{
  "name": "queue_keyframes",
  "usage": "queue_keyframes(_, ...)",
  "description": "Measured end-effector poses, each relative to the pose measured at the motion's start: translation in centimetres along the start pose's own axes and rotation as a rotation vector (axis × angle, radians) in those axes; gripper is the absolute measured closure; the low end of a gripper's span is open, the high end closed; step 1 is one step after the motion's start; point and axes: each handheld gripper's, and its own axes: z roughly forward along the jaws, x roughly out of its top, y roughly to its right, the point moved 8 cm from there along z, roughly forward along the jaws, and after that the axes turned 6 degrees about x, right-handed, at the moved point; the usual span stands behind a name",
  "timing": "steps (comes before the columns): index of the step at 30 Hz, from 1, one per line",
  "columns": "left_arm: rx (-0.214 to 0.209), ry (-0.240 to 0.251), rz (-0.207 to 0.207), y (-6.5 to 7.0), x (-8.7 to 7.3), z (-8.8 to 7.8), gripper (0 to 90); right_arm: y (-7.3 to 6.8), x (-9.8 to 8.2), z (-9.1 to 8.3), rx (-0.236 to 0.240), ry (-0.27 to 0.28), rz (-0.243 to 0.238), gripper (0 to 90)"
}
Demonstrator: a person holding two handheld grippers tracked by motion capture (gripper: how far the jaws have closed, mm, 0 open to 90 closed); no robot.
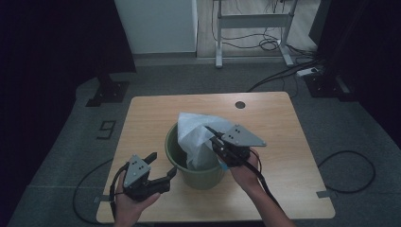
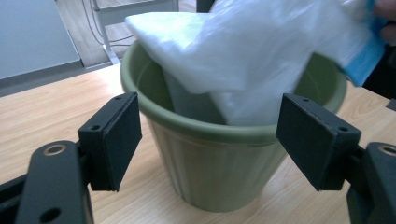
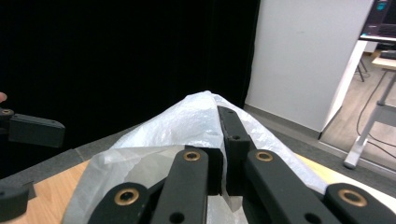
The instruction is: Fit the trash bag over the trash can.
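A: The right gripper is pinching the white bag, jaws pressed together on the plastic above the bucket's right rim.

B: And the left gripper?

A: Jaws spread wide, nothing between the pads. It hangs just left of the green bucket, apart from it, facing its wall.

B: Where's the bag?

A: Lower part down inside the bucket, top rising above the rim. The bucket stands near the middle of the table.

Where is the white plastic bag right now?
In the high view the white plastic bag stands half inside the green bucket at the table's middle, its upper edge pinched by the right gripper.
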Motion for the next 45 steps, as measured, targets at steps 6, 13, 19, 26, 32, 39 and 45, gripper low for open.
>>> queue_keyframes(6,-0.019,0.004,0.008,0.7,0.0,0.3,21.9,-0.7,-0.3,0.7,0.003,-0.014,0.01,87.6)
queue_keyframes(13,-0.014,-0.008,0.018,1.5,0.1,1.6,24.1,-1.2,-0.1,0.9,0.012,-0.01,0.025,86.6)
queue_keyframes(19,-0.008,0.004,0.042,1.8,0.5,2.7,48.8,-1.4,-0.2,0.7,0.025,-0.008,0.027,85.1)
queue_keyframes(26,-0.066,-0.005,0.027,1.6,0.7,3.5,75.5,-1.5,-0.4,0.7,0.045,-0.005,0.029,80.5)
queue_keyframes(32,-0.051,0.022,-0.023,0.5,0.8,3.5,89.9,-2.0,-0.7,0.0,0.035,0.0,-0.004,52.8)
queue_keyframes(39,-0.015,0.049,-0.074,-0.8,0.7,3.5,90.0,-3.9,-2.4,-2.8,0.03,-0.021,-0.072,31.5)
queue_keyframes(45,-0.001,0.066,-0.097,-1.1,0.9,3.5,90.0,-4.9,-3.4,-6.0,0.022,0.029,-0.066,26.5)
